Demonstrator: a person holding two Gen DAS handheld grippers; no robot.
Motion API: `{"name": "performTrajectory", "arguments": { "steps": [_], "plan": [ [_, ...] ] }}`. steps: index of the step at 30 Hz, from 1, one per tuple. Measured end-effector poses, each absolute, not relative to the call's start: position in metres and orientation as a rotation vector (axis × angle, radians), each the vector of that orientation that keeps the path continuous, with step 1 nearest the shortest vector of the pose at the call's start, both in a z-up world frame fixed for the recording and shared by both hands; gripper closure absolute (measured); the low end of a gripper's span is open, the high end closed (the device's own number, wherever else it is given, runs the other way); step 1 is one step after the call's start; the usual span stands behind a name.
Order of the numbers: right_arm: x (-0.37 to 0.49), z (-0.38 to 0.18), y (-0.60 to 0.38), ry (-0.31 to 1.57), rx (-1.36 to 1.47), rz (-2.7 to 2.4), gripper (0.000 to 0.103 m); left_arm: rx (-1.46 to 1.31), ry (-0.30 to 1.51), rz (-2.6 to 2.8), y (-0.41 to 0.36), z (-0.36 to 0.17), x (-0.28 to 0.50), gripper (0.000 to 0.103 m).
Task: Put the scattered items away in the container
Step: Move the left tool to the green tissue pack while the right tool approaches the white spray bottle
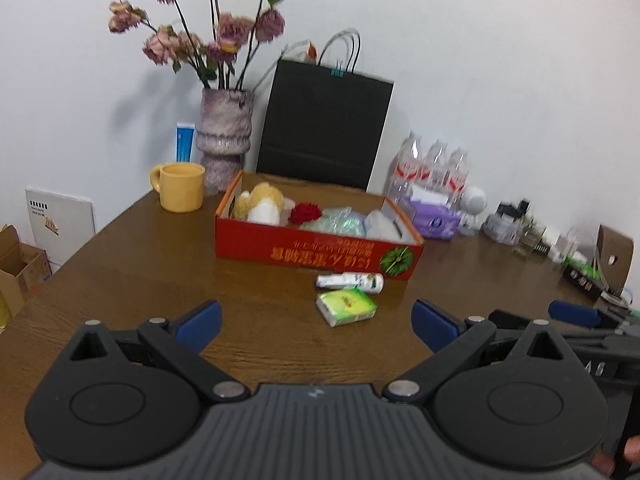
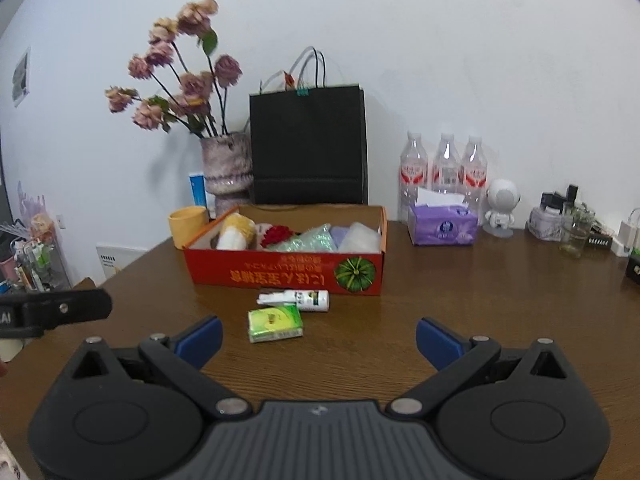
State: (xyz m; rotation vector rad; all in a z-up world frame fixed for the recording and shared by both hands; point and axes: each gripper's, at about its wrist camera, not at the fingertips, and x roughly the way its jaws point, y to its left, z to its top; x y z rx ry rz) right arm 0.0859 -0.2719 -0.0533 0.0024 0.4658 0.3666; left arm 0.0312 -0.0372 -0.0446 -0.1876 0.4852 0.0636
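Observation:
A red cardboard box stands mid-table and holds a yellow-white plush, a red flower and several plastic packets. Just in front of it lie a small white bottle on its side and a green tissue pack. My left gripper is open, low over the near table, the pack a short way ahead between its blue fingertips. My right gripper is open too, with the pack ahead and slightly left. Neither holds anything.
Behind the box stand a vase of dried roses, a black paper bag, a yellow mug, water bottles, a purple tissue box and a white figurine. Small jars and clutter line the right edge.

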Motion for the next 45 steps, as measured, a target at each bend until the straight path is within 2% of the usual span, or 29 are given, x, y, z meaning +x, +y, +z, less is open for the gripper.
{"name": "performTrajectory", "arguments": {
  "steps": [11, 22, 37, 44, 45],
  "plan": [
    [0.175, -0.102, -0.273, 0.589, 0.000, 0.360, 0.000, -0.060, 0.642, 0.004, -0.048, -0.093, 0.123, 0.000],
    [0.235, -0.133, -0.262, 0.630, -0.046, 0.307, 0.001, 0.014, 0.731, -0.131, -0.054, -0.137, 0.211, 0.000],
    [0.253, -0.156, -0.271, 0.627, -0.040, 0.344, 0.001, 0.066, 0.736, -0.257, -0.051, -0.165, 0.246, 0.000],
    [0.259, -0.157, -0.270, 0.621, -0.028, 0.365, 0.001, 0.122, 0.719, -0.267, -0.058, -0.166, 0.249, 0.009],
    [0.260, -0.157, -0.270, 0.616, -0.022, 0.368, 0.001, 0.124, 0.718, -0.272, -0.059, -0.166, 0.249, 0.013]
  ]
}}
